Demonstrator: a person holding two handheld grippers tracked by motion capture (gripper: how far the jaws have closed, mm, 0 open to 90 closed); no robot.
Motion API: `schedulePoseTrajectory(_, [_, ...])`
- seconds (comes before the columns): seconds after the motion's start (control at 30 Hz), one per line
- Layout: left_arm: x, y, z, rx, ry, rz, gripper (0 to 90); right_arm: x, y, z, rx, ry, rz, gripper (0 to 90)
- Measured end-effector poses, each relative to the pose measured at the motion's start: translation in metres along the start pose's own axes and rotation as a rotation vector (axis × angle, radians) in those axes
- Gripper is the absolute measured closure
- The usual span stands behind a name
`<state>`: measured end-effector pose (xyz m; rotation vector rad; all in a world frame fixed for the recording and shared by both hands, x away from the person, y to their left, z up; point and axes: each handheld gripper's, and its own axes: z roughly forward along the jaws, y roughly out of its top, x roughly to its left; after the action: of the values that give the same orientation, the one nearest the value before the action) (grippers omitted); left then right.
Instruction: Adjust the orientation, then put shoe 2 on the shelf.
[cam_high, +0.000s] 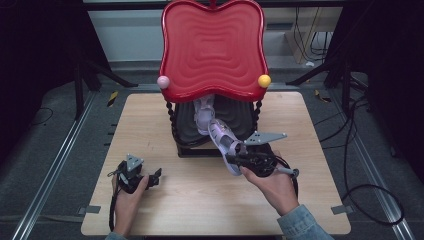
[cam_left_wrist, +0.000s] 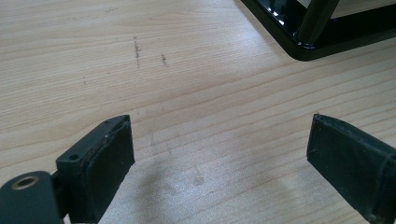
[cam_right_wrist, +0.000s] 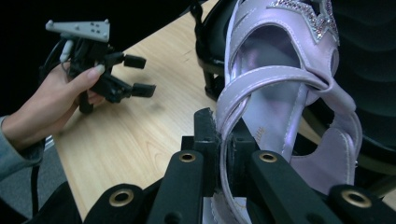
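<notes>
The right gripper (cam_right_wrist: 223, 154) had its jaws pressed together on a strap of the lilac sandal (cam_right_wrist: 280, 107), pinching it near the heel end. In the high view this right gripper (cam_high: 235, 159) sat just right of the table's centre, held by the person's right hand (cam_high: 270, 187), and the lilac sandal (cam_high: 222, 140) ran from the jaws toward eleven o'clock, its toe end reaching under the red tray (cam_high: 214, 47). The sandal looked lifted off the wooden table (cam_high: 200, 200) rather than lying flat on it, though the contact could not be told for certain. A second pale shoe (cam_high: 202, 112) stood on the black lower shelf (cam_high: 240, 120) of the stand, at twelve o'clock from the held sandal. The red tray formed the stand's wavy upper level, with a pink ball (cam_high: 163, 82) at its near-left corner and a yellow ball (cam_high: 264, 80) at its near-right corner.

At nine o'clock from the right gripper, well apart from it, the left gripper (cam_high: 156, 176) rested low over the table in the left hand (cam_high: 127, 197). Its jaws were spread wide with nothing between them, only bare wood, and the black base of the stand (cam_left_wrist: 317, 44) lay at one o'clock ahead of them.
</notes>
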<state>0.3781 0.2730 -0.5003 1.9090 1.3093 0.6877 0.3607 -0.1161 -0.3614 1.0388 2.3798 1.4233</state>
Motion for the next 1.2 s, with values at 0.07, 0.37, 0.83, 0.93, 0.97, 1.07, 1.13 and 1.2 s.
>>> schedulePoseTrajectory(0.07, [0.000,0.000,0.000,-0.001,-0.001,0.000,6.7,-0.002,0.001,0.000,-0.011,-0.011,0.010,86.2])
schedulePoseTrajectory(0.37, [-0.002,0.000,0.000,-0.003,-0.002,0.002,6.7,-0.009,0.007,0.003,-0.069,-0.053,0.050,86.2])
schedulePoseTrajectory(0.83, [-0.003,0.001,0.000,-0.002,-0.007,0.001,6.7,-0.004,0.020,0.017,-0.190,-0.114,0.075,86.2])
schedulePoseTrajectory(0.93, [-0.003,0.001,0.000,-0.002,-0.008,0.004,6.7,-0.002,0.022,0.020,-0.215,-0.139,0.073,86.3])
schedulePoseTrajectory(0.97, [-0.003,0.001,0.000,-0.002,-0.009,0.004,6.7,0.000,0.023,0.021,-0.222,-0.151,0.065,86.3])
schedulePoseTrajectory(1.07, [-0.003,0.001,0.000,-0.002,-0.011,0.005,6.7,0.002,0.025,0.026,-0.238,-0.177,0.061,86.3])
schedulePoseTrajectory(1.13, [-0.003,0.001,-0.001,-0.002,-0.014,0.001,6.7,0.001,0.026,0.030,-0.247,-0.189,0.070,86.3])
schedulePoseTrajectory(1.2, [-0.003,0.001,0.000,-0.001,-0.016,-0.002,6.7,0.000,0.027,0.032,-0.254,-0.204,0.064,86.3])
